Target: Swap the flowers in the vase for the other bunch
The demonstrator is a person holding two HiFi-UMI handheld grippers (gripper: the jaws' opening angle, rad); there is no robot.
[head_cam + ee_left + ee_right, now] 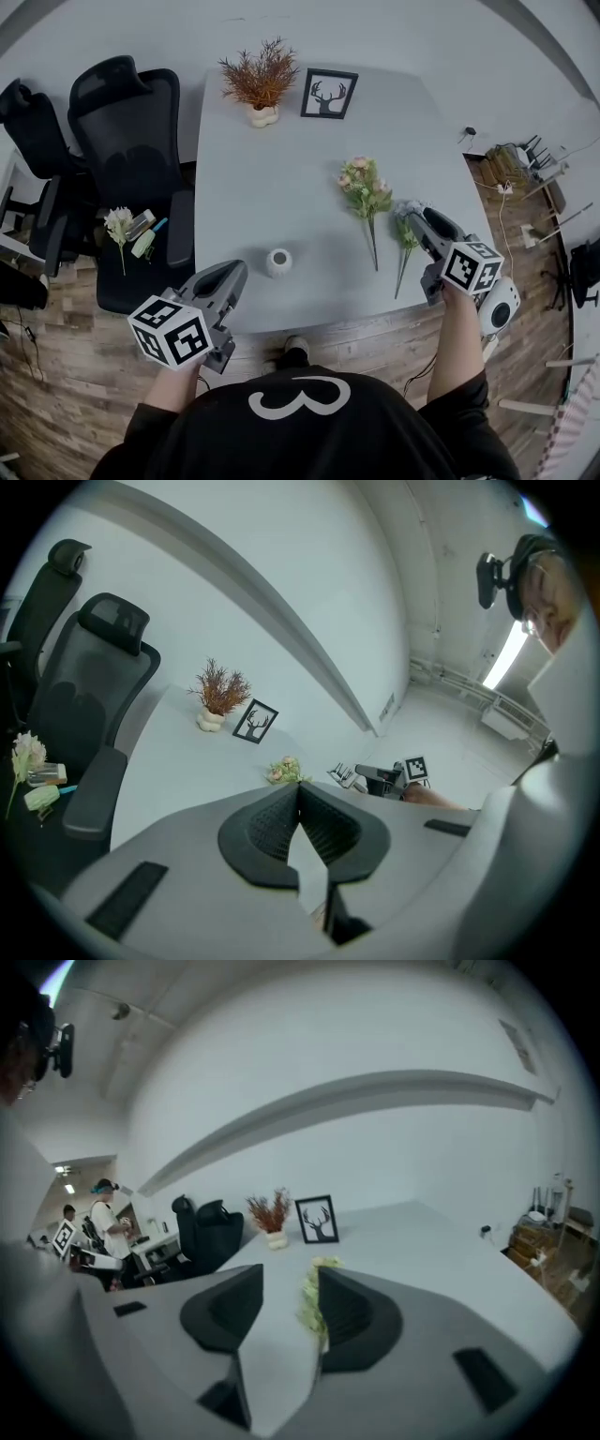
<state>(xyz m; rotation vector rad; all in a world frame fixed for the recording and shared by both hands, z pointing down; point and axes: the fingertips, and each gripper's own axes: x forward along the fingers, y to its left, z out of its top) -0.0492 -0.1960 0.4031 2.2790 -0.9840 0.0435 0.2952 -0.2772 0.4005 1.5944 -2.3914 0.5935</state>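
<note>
White vase empty, both bunches at its right

White and small, the vase (278,262) stands near the 6 o'clock edge of the grey table (281,159) with no flowers in it. The pink bunch (365,185) lies at about 2 o'clock from the vase, blooms toward 12 and stems toward 6. Just beside it, at 3 o'clock from the vase, is the pale bunch (406,236), its head under the tips of the right gripper (412,214) and its stem running toward 6.

In the right gripper view the jaws stand partly apart. The pale blooms show in the gap close against one pad, with clear space to the other pad, so nothing is clamped. Whether the bunch rests on the table or hangs off it cannot be told.

The left gripper (236,270) hovers at 9 o'clock from the vase, just beside it. Its jaws meet at the tips with nothing between them.

At the table's 12 o'clock end stand a dried plant (260,80) and a deer picture (328,94). An office chair (127,131) at 9 o'clock carries a white flower (119,223) on its seat
</note>
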